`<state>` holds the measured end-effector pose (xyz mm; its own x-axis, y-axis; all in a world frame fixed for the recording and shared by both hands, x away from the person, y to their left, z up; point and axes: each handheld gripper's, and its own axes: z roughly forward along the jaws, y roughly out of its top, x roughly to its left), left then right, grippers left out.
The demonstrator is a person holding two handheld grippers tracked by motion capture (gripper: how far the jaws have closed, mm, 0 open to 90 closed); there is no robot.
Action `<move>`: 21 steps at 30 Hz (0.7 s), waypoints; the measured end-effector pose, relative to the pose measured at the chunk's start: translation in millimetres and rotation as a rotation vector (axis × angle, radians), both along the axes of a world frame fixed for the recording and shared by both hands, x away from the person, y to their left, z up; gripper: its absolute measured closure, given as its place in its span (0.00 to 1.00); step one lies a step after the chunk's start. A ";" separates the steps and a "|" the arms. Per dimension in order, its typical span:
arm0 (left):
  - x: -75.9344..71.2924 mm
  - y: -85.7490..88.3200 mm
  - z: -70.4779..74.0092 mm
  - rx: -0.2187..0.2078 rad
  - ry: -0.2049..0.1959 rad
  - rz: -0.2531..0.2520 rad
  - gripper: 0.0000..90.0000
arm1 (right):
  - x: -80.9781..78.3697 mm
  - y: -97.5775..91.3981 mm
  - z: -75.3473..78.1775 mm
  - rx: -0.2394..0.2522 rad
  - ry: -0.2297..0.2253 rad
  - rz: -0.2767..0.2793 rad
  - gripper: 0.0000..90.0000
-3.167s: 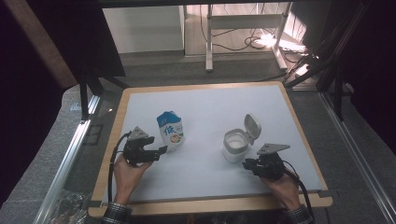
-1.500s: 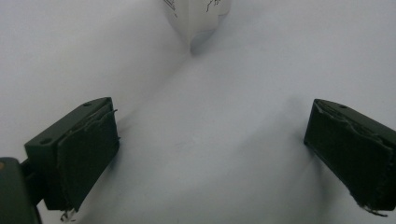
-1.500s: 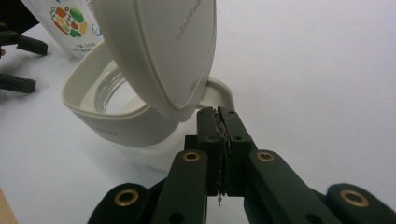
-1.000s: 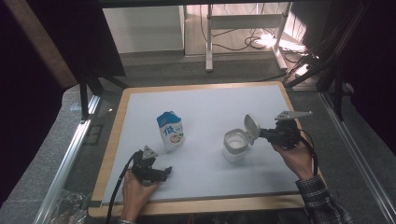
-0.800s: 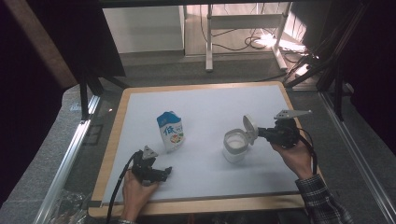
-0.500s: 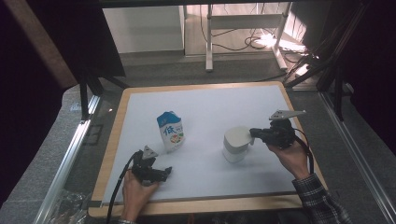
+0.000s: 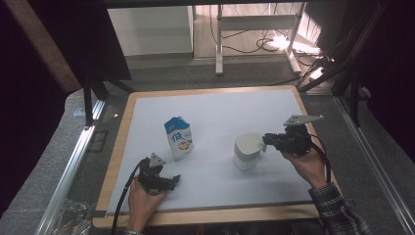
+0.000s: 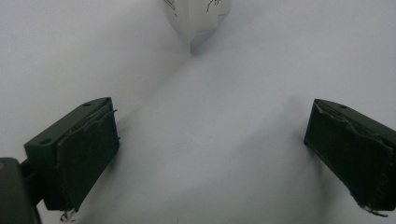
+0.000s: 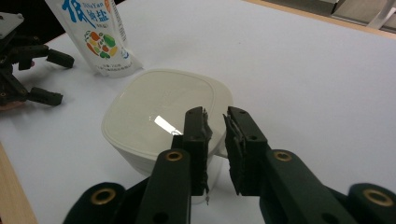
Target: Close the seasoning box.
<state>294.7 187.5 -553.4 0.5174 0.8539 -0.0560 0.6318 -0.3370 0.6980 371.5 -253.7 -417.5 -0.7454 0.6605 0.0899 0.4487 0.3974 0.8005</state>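
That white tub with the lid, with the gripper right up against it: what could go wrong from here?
1. The right gripper sits at the lid's edge with its jaws nearly shut; a push could slide or tip the white tub, since nothing steadies it.
2. The left gripper rests open on the table, away from the tub.
3. The salt pouch stands upright nearby; a shoved tub might topple it.

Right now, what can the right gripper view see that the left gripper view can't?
Right gripper view: the white tub with its lid down, the right gripper with fingers nearly closed at the tub's edge, and the printed label on the pouch. Left gripper view: the left gripper up close, fingers spread wide over bare table. Both: the pouch and the white table.
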 end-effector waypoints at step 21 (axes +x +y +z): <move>0.0 0.3 0.1 0.004 0.002 -0.004 0.03 | -16.8 -26.1 -25.4 -0.052 -0.069 -0.089 0.77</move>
